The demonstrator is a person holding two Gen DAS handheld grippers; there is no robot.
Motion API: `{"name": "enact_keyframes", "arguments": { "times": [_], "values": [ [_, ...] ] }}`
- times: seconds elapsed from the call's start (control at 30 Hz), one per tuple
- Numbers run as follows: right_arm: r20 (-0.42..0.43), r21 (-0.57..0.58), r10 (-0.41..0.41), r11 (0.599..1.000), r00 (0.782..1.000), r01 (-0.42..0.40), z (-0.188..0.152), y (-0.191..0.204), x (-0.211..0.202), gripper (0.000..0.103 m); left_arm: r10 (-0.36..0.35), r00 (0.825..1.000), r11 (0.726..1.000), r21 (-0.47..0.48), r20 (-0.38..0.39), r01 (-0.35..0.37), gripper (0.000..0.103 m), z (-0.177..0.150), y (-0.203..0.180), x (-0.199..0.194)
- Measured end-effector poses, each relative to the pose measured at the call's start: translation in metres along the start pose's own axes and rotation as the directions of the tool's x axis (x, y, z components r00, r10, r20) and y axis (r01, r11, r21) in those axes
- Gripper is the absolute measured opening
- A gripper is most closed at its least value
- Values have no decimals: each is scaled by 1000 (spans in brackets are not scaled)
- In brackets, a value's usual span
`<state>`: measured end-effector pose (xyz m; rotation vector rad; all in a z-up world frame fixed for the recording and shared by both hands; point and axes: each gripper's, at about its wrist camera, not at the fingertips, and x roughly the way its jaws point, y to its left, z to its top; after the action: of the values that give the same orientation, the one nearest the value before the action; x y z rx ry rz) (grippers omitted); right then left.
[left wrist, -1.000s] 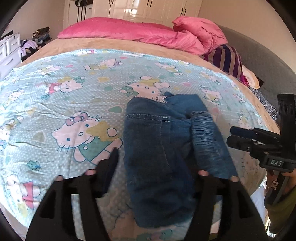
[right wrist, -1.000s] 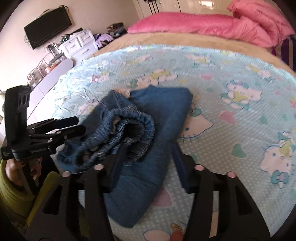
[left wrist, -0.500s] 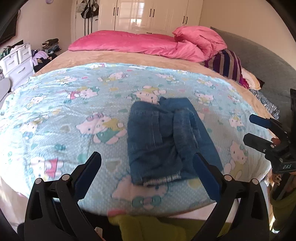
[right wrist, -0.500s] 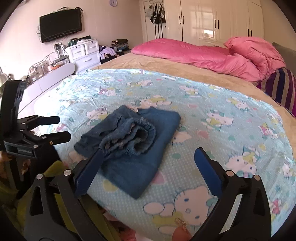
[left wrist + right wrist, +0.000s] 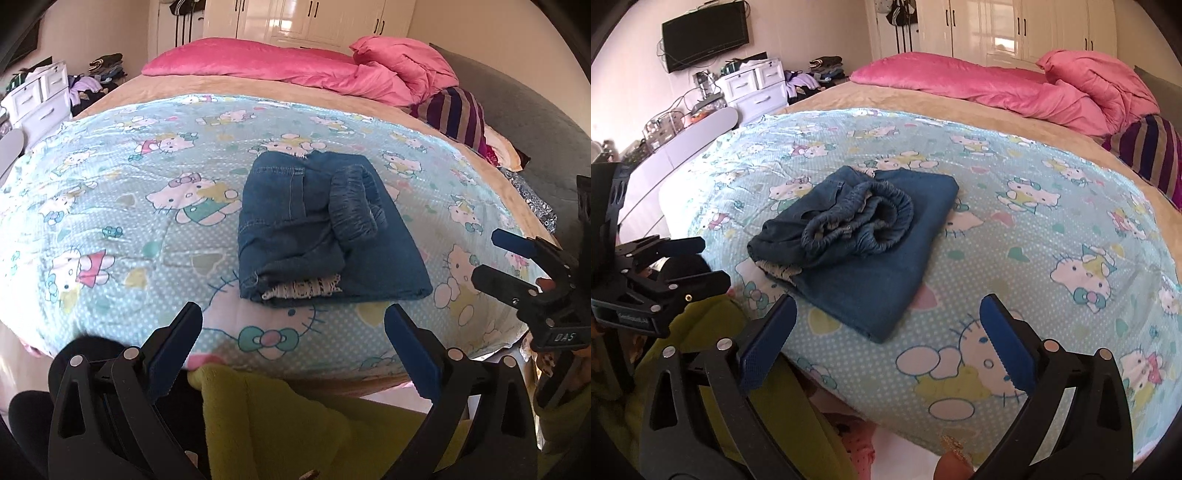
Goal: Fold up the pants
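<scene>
Although the folding looked all but finished, the left wrist view showed the left gripper (image 5: 293, 341) with its jaws spread wide and nothing between them, hanging off the near edge of the bed above a yellow-green garment (image 5: 266, 417) on the person. The pants (image 5: 325, 232), dark denim, lay folded into a compact block on the cartoon-cat sheet (image 5: 122, 206), near the front edge and apart from both tools; a bunched elastic waistband (image 5: 352, 206) sat proud on top and a strip of pale lining showed at the near hem. At the right edge of that view the right gripper (image 5: 502, 258) was also parted and empty. From the right wrist view, the right gripper (image 5: 886, 345) stood equally wide, clear of the cloth, with the pants (image 5: 864, 240) ahead and to its left and the left gripper (image 5: 683, 262) at the frame's left edge. Both sets of jaws had just been opening, with no fabric caught in either. To finish well, I would judge that the rumpled waistband wanted pressing flat and the loose near edge tucking under, approaching low from both sides so the stack did not slide on the sheet.
</scene>
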<state>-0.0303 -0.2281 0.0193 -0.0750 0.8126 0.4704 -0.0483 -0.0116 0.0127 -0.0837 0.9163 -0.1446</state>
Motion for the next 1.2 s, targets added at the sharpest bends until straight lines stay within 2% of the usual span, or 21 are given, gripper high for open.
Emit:
{"name": "enact_keyframes", "arguments": {
  "times": [1.2],
  "values": [
    [-12,0,-16,1000,1000,16,-2,0,8,94,64,998,997,-33,-12,-65,99,1,8,2]
  ]
}}
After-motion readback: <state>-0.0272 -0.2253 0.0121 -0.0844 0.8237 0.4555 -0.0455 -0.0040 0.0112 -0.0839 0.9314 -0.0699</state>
